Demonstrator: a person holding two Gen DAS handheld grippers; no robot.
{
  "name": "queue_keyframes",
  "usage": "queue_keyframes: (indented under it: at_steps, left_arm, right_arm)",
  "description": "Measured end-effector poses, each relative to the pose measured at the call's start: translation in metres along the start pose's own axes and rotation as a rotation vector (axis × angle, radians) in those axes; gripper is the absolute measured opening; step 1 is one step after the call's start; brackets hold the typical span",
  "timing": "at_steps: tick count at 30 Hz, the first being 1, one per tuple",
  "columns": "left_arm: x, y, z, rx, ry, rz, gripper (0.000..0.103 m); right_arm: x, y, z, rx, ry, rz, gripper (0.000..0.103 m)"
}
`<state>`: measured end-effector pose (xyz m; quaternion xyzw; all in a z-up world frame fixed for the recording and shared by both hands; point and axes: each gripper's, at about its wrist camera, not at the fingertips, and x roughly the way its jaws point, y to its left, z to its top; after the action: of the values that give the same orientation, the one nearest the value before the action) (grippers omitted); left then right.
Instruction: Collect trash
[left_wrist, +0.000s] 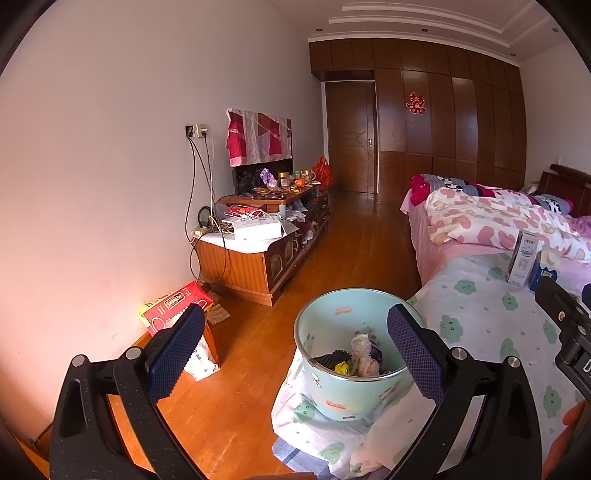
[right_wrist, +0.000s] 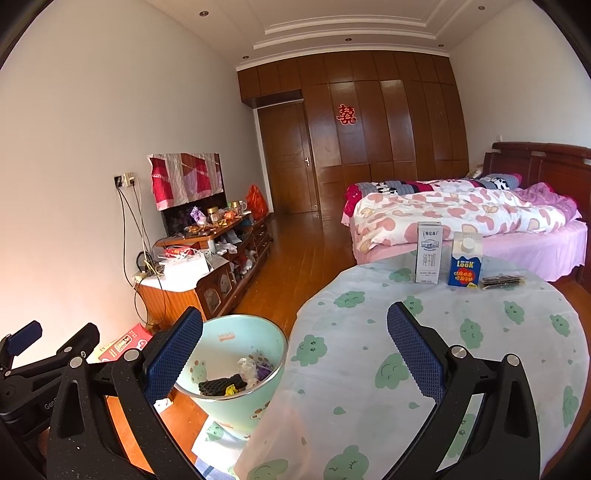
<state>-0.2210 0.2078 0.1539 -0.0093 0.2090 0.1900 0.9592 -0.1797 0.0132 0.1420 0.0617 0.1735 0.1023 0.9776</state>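
Observation:
A mint-green trash bin (left_wrist: 351, 391) (right_wrist: 236, 402) stands on the floor at the table's left edge and holds wrappers and crumpled plastic. On the round table with the frog-print cloth (right_wrist: 424, 332) stand a white milk carton (right_wrist: 428, 254) (left_wrist: 522, 258) and a blue carton (right_wrist: 466, 260) (left_wrist: 543, 271), with a dark flat wrapper (right_wrist: 502, 280) beside them at the far side. My left gripper (left_wrist: 295, 350) is open and empty, above the bin. My right gripper (right_wrist: 295, 350) is open and empty, over the table's near edge, well short of the cartons.
A cluttered wooden TV cabinet (left_wrist: 266, 251) runs along the left wall with cables hanging. A red box (left_wrist: 173, 306) and a white bag (left_wrist: 201, 360) lie by the wall. A bed with pink bedding (right_wrist: 461, 218) stands beyond the table. Wooden floor (left_wrist: 343, 240) lies between.

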Motion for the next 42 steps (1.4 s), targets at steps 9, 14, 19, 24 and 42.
queue_keyframes:
  at_steps: [9, 14, 19, 24, 42]
  left_arm:
    - [-0.0019, -0.0025, 0.0003, 0.000, -0.002, -0.003, 0.097]
    - [-0.0022, -0.0025, 0.0008, 0.000, -0.002, -0.004, 0.097]
    - [-0.0020, -0.0023, 0.0009, 0.000, -0.001, -0.004, 0.097]
    - [-0.0021, -0.0023, 0.0008, 0.001, -0.002, -0.005, 0.097]
    - [-0.0029, -0.0028, 0.0010, 0.004, -0.006, -0.002, 0.097]
  right_arm:
    - [-0.0007, 0.0011, 0.0016, 0.002, -0.006, 0.000, 0.098]
    - [-0.0009, 0.0019, 0.0013, 0.002, -0.003, -0.001, 0.098]
    - [-0.0016, 0.0018, 0.0020, 0.004, -0.005, -0.002, 0.098]
    - [-0.0019, 0.0017, 0.0019, 0.004, -0.004, -0.003, 0.098]
    - [-0.0018, 0.0011, 0.0010, 0.005, -0.002, -0.005, 0.098]
